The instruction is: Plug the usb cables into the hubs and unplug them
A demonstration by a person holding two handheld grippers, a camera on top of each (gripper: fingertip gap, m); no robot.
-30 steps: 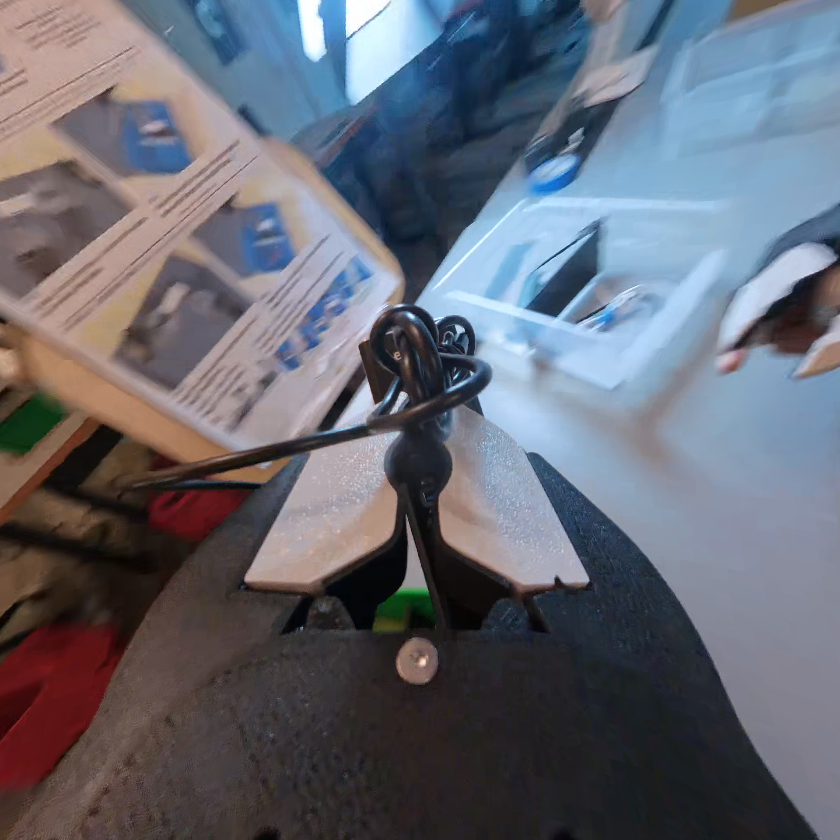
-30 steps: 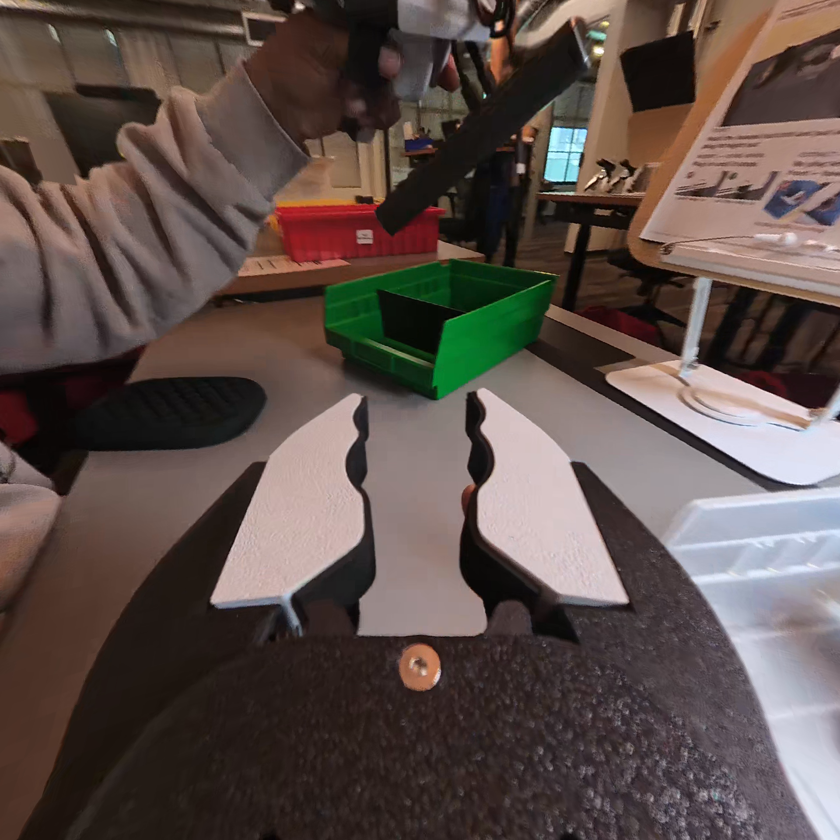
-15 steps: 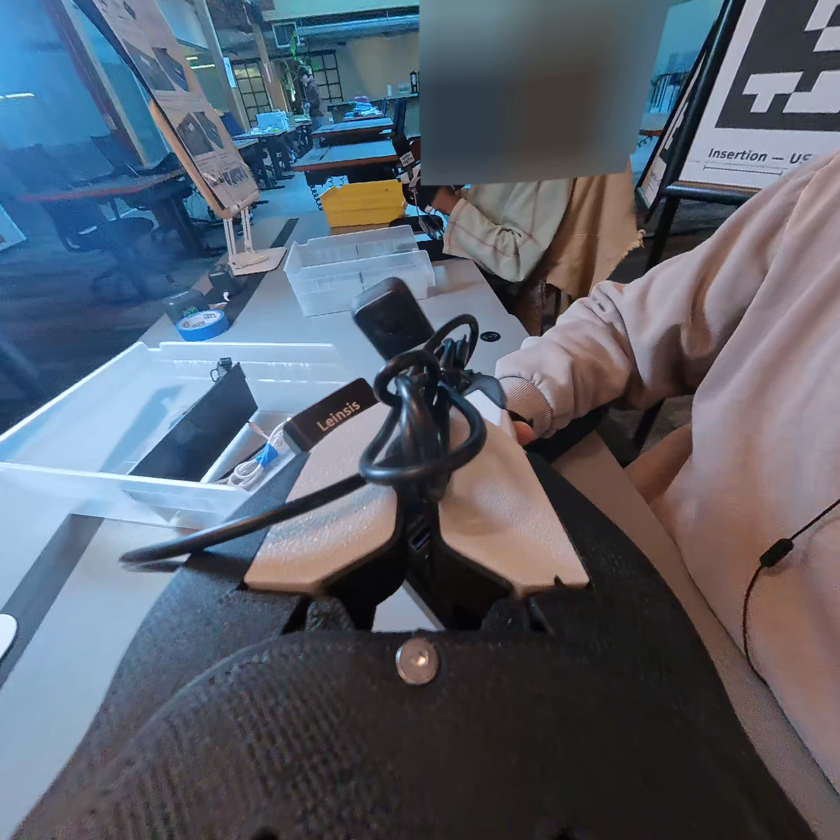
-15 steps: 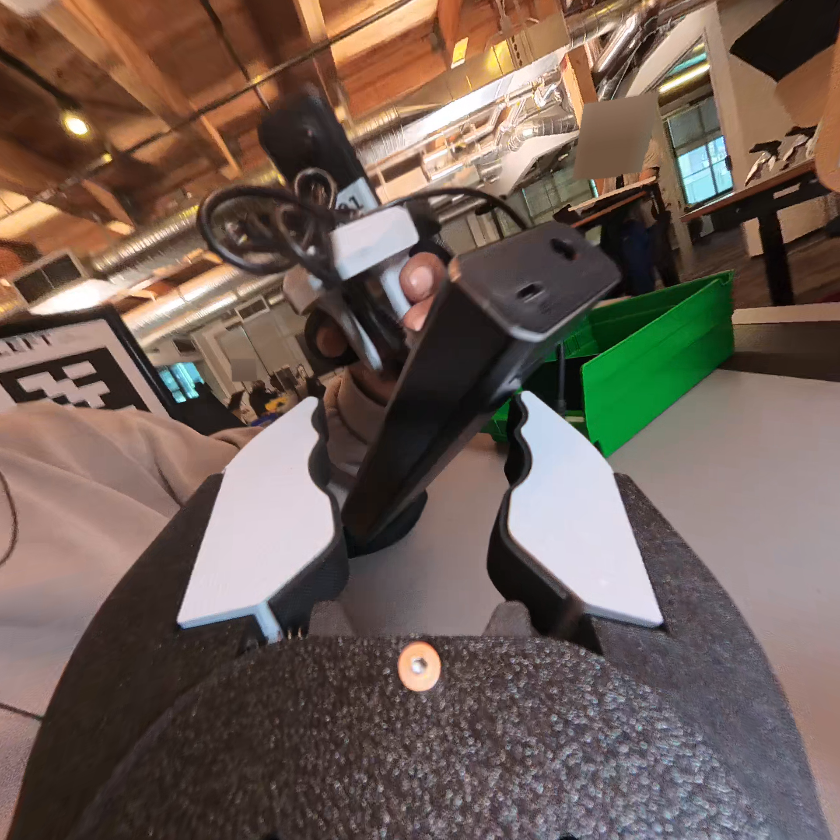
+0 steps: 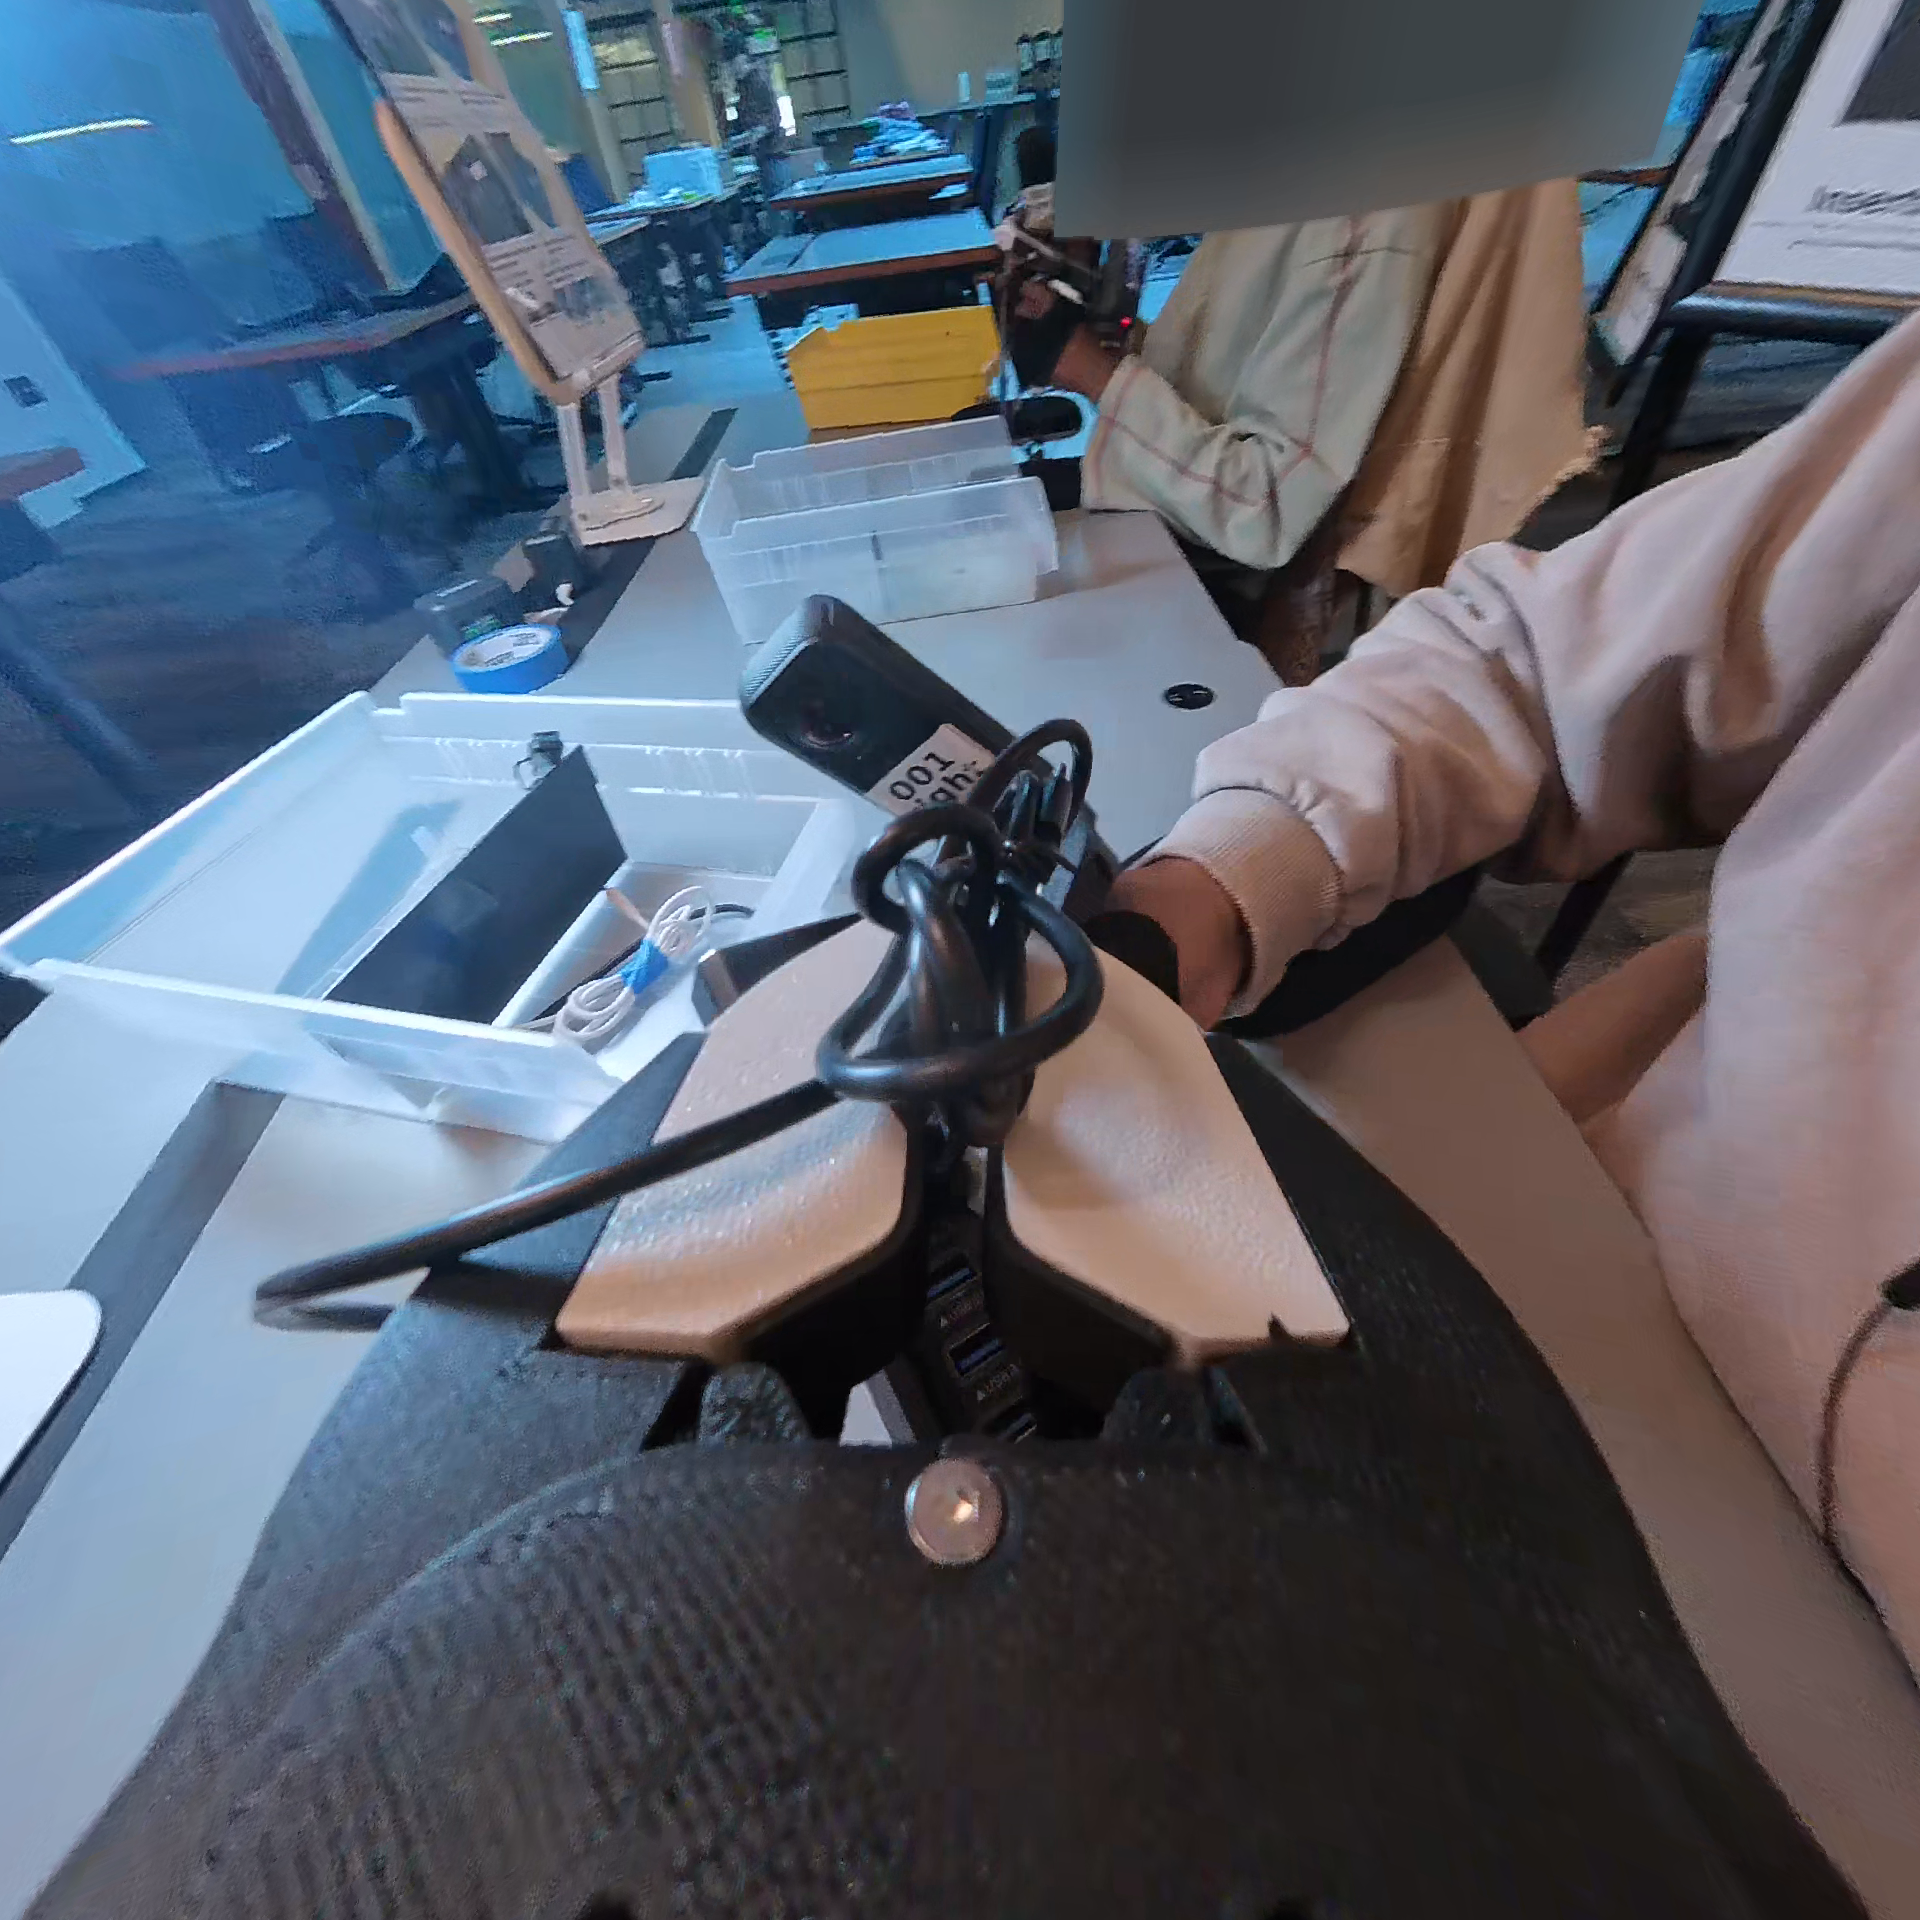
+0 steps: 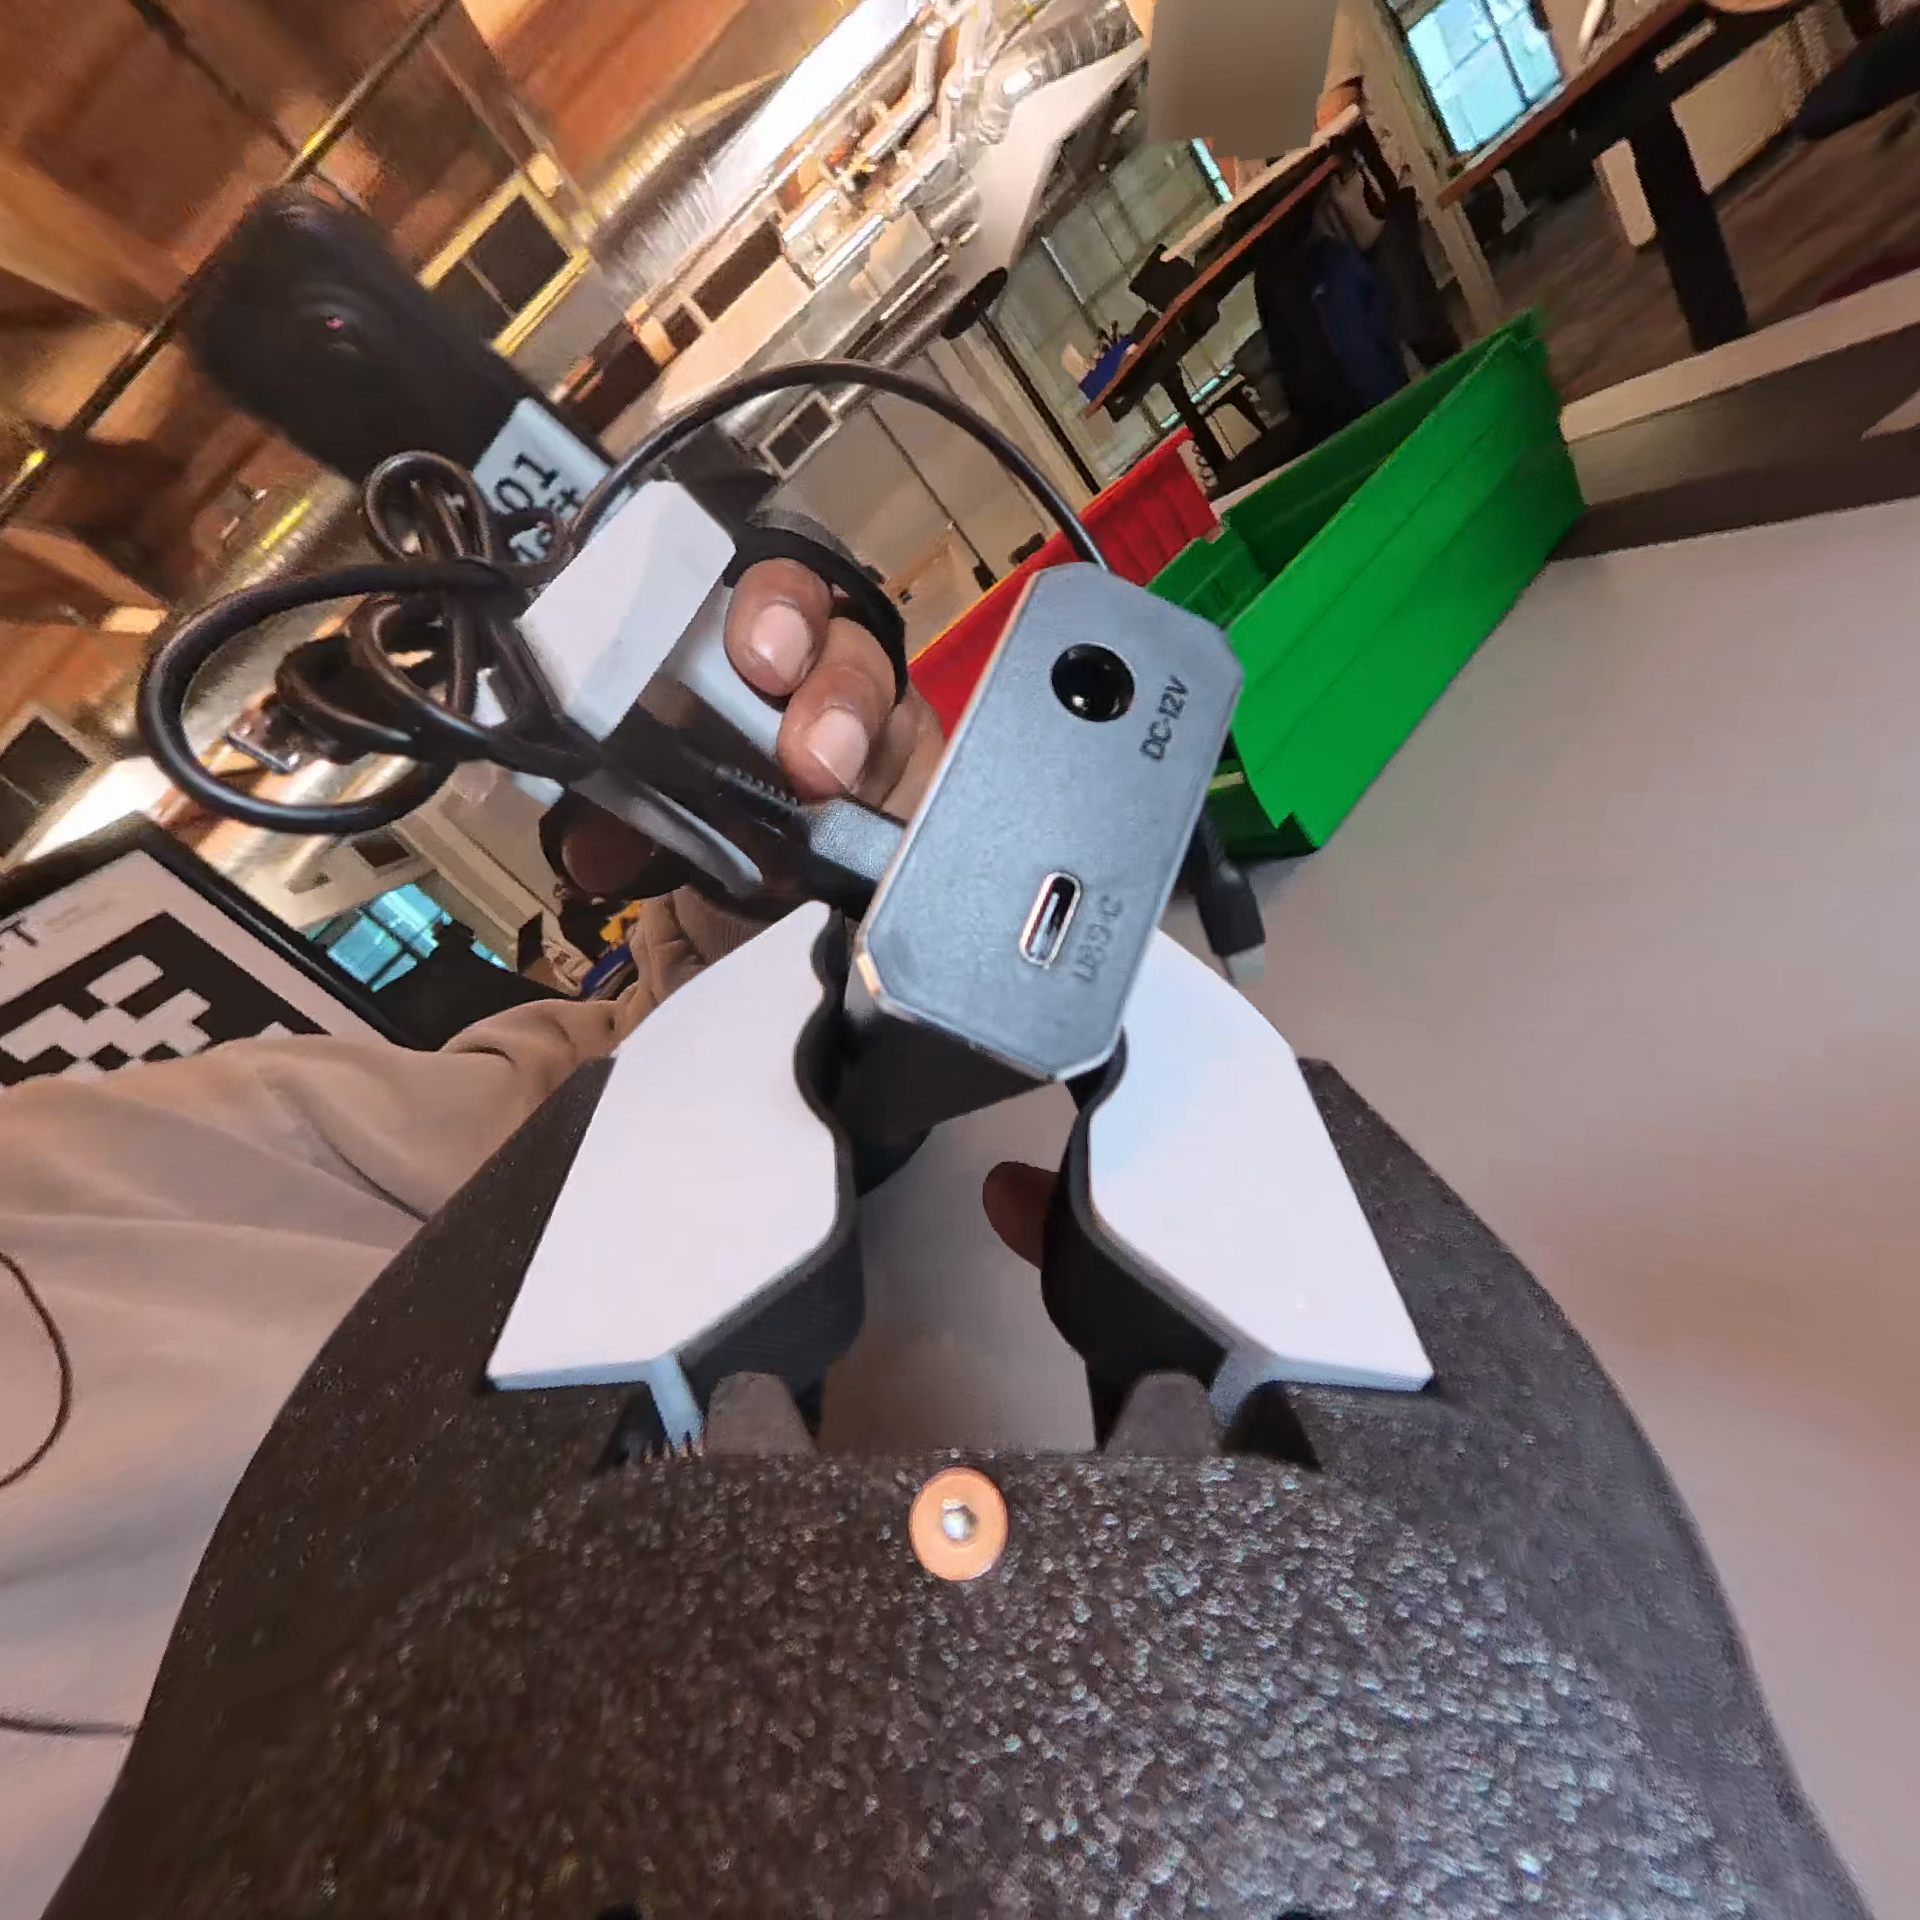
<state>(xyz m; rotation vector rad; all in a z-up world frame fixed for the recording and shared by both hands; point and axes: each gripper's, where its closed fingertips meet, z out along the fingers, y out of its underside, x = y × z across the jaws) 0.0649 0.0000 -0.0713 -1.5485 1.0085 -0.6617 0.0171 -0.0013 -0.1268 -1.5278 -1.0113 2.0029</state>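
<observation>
hub (image 6: 1049,831) sits end-on mid-frame between the half-open right gripper (image 6: 961,1023) fingers, left gripper (image 5: 951,1101) clamping its far end with the cable bundle (image 5: 961,935).

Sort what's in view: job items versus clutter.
Job:
- hub
- black cable
- left gripper
- right gripper
- white cable

Clutter:
- green bin
- red bin
- yellow bin
- blue tape
- clear tray

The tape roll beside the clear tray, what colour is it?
Blue; the tape roll shows best in the left wrist view.
</observation>
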